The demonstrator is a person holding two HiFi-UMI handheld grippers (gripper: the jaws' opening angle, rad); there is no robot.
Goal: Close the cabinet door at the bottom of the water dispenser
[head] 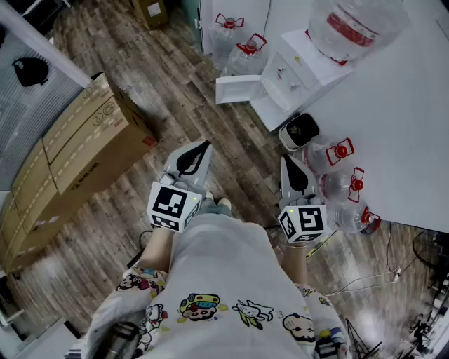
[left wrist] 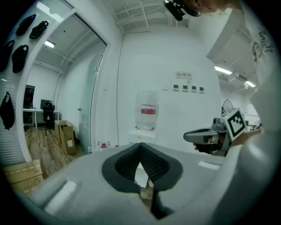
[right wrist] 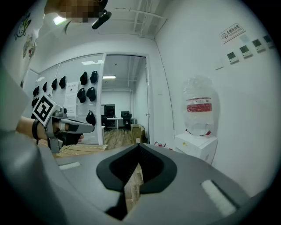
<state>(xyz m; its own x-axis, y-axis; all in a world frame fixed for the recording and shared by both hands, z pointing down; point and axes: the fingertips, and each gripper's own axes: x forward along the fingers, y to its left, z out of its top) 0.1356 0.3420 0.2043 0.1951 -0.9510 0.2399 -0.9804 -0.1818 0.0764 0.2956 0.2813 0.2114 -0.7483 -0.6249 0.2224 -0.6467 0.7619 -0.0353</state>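
Note:
The white water dispenser (head: 298, 73) stands against the wall at the top right, with a clear bottle (head: 354, 21) on top. Its bottom cabinet door (head: 238, 88) hangs open, swung out to the left. My left gripper (head: 203, 147) and right gripper (head: 286, 161) are held side by side in front of my body, well short of the dispenser. Both are shut with nothing between the jaws. In the left gripper view the dispenser (left wrist: 141, 134) shows far ahead beyond the shut jaws, with the right gripper (left wrist: 189, 136) beside. The right gripper view has the dispenser (right wrist: 197, 147) at right and the left gripper (right wrist: 90, 128) at left.
A large cardboard box (head: 81, 144) lies on the wooden floor to the left. Several water jugs with red handles (head: 340, 186) stand along the white wall on the right, two more (head: 238, 42) behind the dispenser. A small bin (head: 300, 131) sits next to the dispenser. Cables (head: 365, 277) trail lower right.

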